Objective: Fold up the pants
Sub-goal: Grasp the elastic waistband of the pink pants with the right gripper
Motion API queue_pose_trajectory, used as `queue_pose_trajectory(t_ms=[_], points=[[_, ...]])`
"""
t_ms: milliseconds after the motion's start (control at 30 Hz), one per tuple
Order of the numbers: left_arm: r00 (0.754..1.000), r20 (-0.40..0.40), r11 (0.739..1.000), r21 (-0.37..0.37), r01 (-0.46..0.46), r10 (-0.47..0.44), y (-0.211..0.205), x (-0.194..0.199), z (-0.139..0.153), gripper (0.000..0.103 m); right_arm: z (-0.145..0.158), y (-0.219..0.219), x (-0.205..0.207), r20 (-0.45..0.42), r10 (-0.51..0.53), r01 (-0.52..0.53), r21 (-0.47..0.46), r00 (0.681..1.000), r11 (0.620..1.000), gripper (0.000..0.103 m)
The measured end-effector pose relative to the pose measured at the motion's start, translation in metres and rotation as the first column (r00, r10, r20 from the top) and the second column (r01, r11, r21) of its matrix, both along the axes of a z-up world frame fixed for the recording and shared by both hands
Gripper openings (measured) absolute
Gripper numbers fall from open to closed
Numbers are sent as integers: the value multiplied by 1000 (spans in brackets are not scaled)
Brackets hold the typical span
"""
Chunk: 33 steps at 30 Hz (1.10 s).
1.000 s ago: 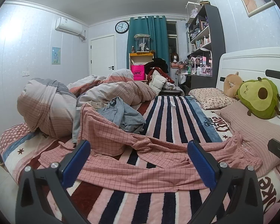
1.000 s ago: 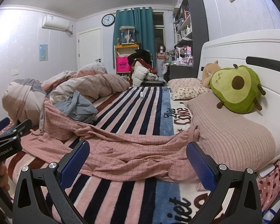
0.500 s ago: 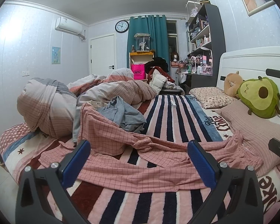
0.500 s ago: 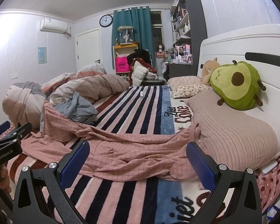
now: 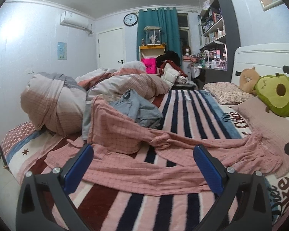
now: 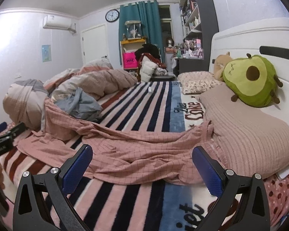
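Pink checked pants (image 5: 136, 165) lie spread and rumpled across the striped blanket on the bed; they also show in the right wrist view (image 6: 136, 150). Their waistband (image 5: 260, 144) lies at the right by the pillow, and one leg runs left up against the duvet. My left gripper (image 5: 143, 165) is open and empty, just above the near leg. My right gripper (image 6: 142, 165) is open and empty, near the waist end of the pants. The left gripper's body (image 6: 2, 144) shows at the left edge of the right wrist view.
A grey-blue garment (image 5: 138, 107) lies on the far pant leg. A bundled duvet (image 5: 54, 104) fills the left of the bed. A beige pillow (image 6: 246, 134), an avocado plush (image 6: 250, 80) and the white headboard (image 6: 250, 38) are on the right. Shelves and clutter stand beyond.
Both grippers have moved slightly forward and lower toward the pants. The pants have not moved and both grippers stay open.
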State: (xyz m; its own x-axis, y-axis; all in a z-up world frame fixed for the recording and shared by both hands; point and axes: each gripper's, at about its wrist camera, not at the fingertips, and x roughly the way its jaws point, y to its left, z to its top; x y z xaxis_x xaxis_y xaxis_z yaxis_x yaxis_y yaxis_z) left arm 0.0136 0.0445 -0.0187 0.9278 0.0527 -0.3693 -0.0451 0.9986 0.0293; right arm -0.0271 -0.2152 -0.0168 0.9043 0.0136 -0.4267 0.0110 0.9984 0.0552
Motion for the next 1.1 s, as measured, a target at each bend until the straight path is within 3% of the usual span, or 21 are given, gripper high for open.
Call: queue_pose_trajectory(t_ms=[267,500,633,733,767,967,1033,1100], points=[[987,-124,995,-18,-102,99,58,53,-39,102,-40,-51,42,-125,-46,52,38,991,998,102],[961,-227,986,-12,-164,157,99,89,-77,102,-82,-102,68,-253,-84,128,162,964,978,101],[948,-278,982,-61,-180,156,114,97,-95,102,-106,-119,69,-316,-95,166,206,944,964,96],[938,-314,981,-77,-179,146,114,102,-106,102,-126,-132,73,-374,-122,217,225,919,950,80],[935,-323,980,-80,-180,145,115,104,-109,102,-132,-137,73,-387,-130,235,238,913,942,79],[922,-356,976,-92,-196,151,115,109,-122,102,-146,-163,78,-371,-172,295,308,913,904,74],[923,-356,977,-94,-193,148,113,109,-122,102,-144,-167,84,-360,-198,317,310,912,896,74],[924,-354,977,-93,-190,146,111,109,-121,102,-141,-171,92,-347,-230,337,289,909,896,67]])
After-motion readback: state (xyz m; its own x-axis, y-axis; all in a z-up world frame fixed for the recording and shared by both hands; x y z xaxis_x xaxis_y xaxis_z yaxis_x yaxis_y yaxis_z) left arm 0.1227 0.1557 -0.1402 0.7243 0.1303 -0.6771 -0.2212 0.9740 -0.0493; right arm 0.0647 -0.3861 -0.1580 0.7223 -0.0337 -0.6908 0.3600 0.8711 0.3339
